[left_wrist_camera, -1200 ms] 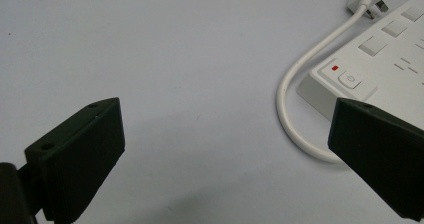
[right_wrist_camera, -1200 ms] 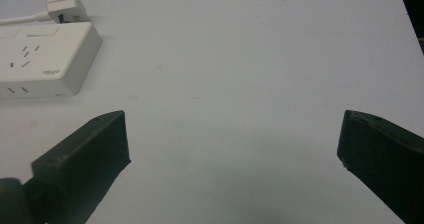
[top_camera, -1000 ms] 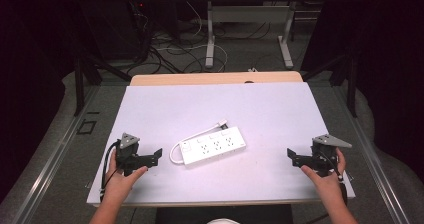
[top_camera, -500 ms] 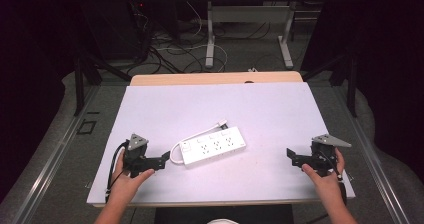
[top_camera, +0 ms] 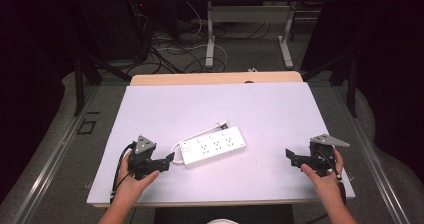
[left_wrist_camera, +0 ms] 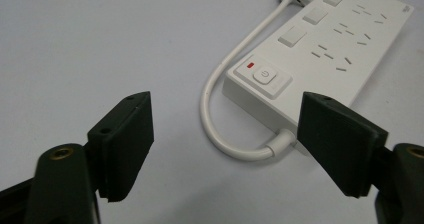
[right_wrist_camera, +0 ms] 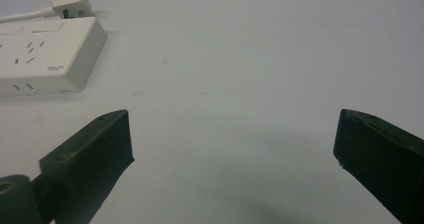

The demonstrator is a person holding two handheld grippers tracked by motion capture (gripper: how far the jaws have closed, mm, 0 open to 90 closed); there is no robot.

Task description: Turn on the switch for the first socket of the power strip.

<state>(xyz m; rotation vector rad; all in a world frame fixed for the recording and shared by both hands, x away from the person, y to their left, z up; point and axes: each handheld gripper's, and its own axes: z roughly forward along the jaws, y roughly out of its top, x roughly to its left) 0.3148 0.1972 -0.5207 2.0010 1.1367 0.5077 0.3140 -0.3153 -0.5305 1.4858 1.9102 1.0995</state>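
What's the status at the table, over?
Left gripper open, jaws just been closing, nothing between them yet. Right gripper open, off to the side. White plastic power strip flat on table, cord looped toward left jaws. Path clear.

Black handheld tongs with grey plates

Each of the left tongs (top_camera: 167, 162) and right tongs (top_camera: 292, 156) has matte black jaws, a grey three-cornered top plate, brass-ringed screw holes and a black trailing cable; forearms bare.

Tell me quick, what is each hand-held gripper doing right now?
Left hand-held gripper: open, jaws just been closing, around the power strip's cord without touching it.
Right hand-held gripper: open, holding nothing.
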